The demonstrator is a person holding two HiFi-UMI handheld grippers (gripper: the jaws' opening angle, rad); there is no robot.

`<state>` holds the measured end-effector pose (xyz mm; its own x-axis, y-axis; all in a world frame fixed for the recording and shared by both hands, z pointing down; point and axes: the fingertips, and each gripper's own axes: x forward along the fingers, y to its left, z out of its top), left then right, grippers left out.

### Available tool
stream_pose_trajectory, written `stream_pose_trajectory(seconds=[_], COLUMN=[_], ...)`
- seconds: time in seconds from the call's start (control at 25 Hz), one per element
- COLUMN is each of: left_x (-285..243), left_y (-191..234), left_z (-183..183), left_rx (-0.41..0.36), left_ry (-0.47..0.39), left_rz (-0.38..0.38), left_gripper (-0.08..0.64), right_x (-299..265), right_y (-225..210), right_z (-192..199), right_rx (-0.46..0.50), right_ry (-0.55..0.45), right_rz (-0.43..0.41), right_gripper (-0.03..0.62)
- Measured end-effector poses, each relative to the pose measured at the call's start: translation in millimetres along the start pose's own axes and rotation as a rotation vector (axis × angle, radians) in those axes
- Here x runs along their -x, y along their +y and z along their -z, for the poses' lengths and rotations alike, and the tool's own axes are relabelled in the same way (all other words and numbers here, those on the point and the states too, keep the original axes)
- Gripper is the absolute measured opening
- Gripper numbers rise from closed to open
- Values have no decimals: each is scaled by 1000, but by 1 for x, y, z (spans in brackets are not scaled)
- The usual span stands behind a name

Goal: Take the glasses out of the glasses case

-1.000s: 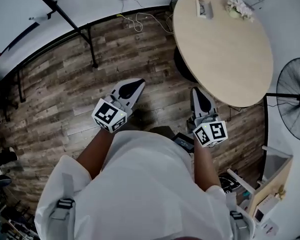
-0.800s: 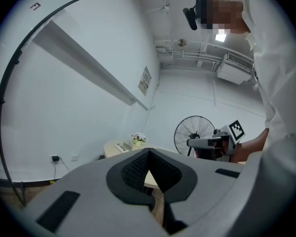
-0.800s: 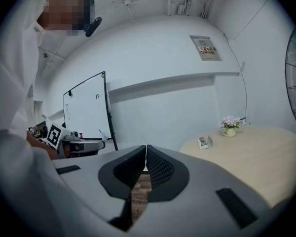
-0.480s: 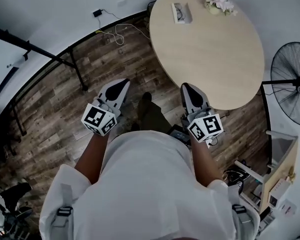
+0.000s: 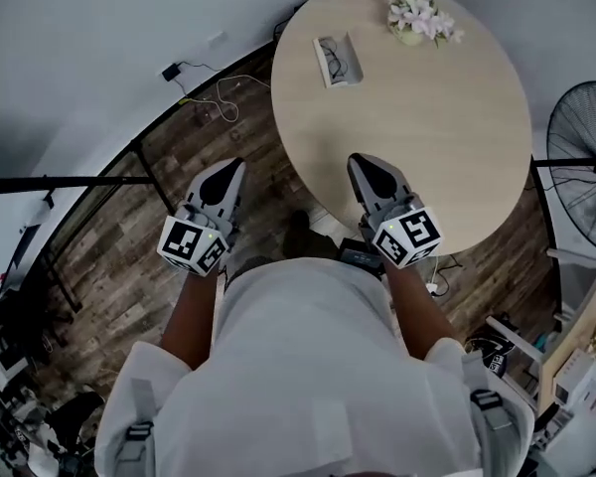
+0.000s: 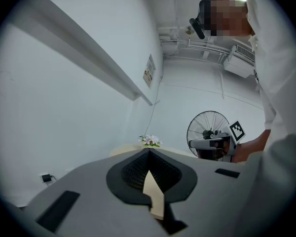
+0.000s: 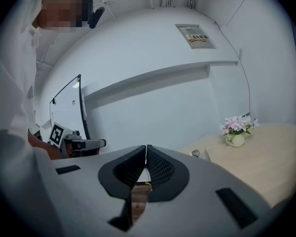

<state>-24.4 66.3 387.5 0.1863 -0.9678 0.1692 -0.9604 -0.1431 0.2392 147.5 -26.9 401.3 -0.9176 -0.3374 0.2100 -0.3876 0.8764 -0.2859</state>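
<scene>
The person stands over the brown wood-plank floor [image 5: 109,227] with both tools held out in front. The left gripper [image 5: 233,165] has its grey jaws pressed tip to tip, with nothing between them, and hangs above bare floor just short of the table's edge. The right gripper [image 5: 362,159] is the same, jaws shut together and empty, and its tips reach over the near part of the round light-wood table [image 5: 447,137].

Well ahead of the right gripper, slightly to its left, an open, pale rectangular glasses case [image 5: 354,63] lies flat on the tabletop. A pair of dark-rimmed glasses [image 5: 334,58] rests inside it, and neither tool touches it. Further on, to the right of the case and near the table's far edge, stands a small pot of pink and white flowers [image 5: 414,18].

A black standing fan [image 5: 588,182] is off to the right gripper's right, beyond the table. Ahead of the left gripper, a white cable with a dark plug [image 5: 194,82] trails along the floor by the wall.
</scene>
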Motion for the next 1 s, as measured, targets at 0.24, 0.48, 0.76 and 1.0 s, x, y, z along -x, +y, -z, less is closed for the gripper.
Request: stream_pose_trajectory(seconds=[0.24, 0.48, 0.76, 1.0], left_x=[-45, -106, -187, -231], left_y=[52, 105, 166, 199], left_z=[-2, -7, -26, -38], left_rx=[3, 17, 33, 51], left_ry=[6, 13, 55, 87], left_rz=[5, 92, 305, 458], left_gripper=[9, 9, 9, 9], right_x=[-44, -83, -144, -197], right_y=[-35, -63, -100, -111], right_z=[-5, -3, -17, -25], right_rx=[-20, -21, -88, -82], right_ry=[-31, -30, -28, 20], right_rz=[32, 118, 316, 401], right_gripper=[25, 25, 25, 26])
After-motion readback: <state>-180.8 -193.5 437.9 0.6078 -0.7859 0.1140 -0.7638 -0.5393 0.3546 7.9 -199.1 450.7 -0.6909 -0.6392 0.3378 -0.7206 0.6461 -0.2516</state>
